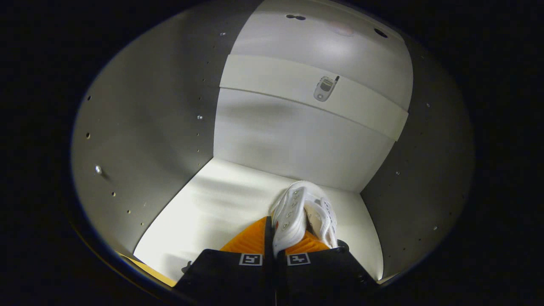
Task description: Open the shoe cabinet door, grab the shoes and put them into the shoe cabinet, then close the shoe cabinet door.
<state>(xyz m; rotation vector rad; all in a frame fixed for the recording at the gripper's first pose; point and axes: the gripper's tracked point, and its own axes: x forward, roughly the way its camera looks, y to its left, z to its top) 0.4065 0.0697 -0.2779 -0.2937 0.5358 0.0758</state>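
A small phone-like device (325, 88) sticks to a panel.

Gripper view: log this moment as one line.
stage: placing | gripper: shut on white shoe | shoe: inside shoe cabinet, over its floor | door: open, not yet closed

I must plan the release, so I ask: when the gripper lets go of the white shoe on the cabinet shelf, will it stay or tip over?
The white shoe, pinched between the fingers of the gripper, looks soft at the collar, so it may sag. It hangs toe-forward above the shelf, so it could tip sideways if dropped.
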